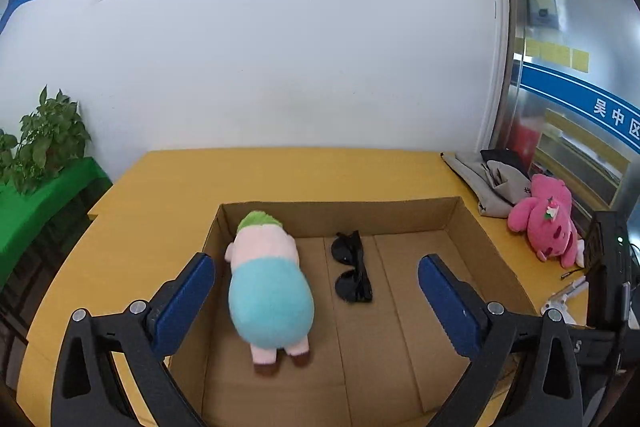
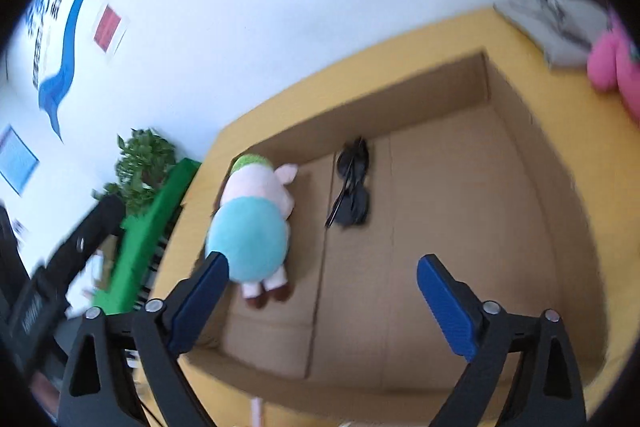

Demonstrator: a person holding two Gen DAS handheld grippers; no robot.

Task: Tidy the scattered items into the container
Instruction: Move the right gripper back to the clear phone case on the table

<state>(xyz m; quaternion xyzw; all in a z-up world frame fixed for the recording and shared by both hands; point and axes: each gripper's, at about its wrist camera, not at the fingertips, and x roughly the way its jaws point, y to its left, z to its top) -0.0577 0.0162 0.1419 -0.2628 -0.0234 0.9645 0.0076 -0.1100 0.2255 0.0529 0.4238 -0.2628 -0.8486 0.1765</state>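
Note:
An open cardboard box (image 1: pixel 496 247) (image 2: pixel 532 163) stands on the yellow table. Inside it, on the left, a plush pig (image 1: pixel 268 287) (image 2: pixel 252 223) in a light blue outfit with a green cap lies face down. Black sunglasses (image 1: pixel 352 267) (image 2: pixel 352 187) lie folded beside it on the box floor. My left gripper (image 1: pixel 316 267) hangs open above the box's near side with nothing between its blue pads. My right gripper (image 2: pixel 322 267) is open too and holds nothing. A pink plush toy (image 1: pixel 548 223) (image 2: pixel 616 67) lies on the table to the right of the box.
A grey cloth bag (image 1: pixel 488 179) (image 2: pixel 560 23) lies at the table's far right corner. Black equipment (image 1: pixel 608 267) and a small white object (image 1: pixel 564 295) sit at the right edge. A potted plant (image 1: pixel 44 143) on a green stand is left of the table. A white wall is behind.

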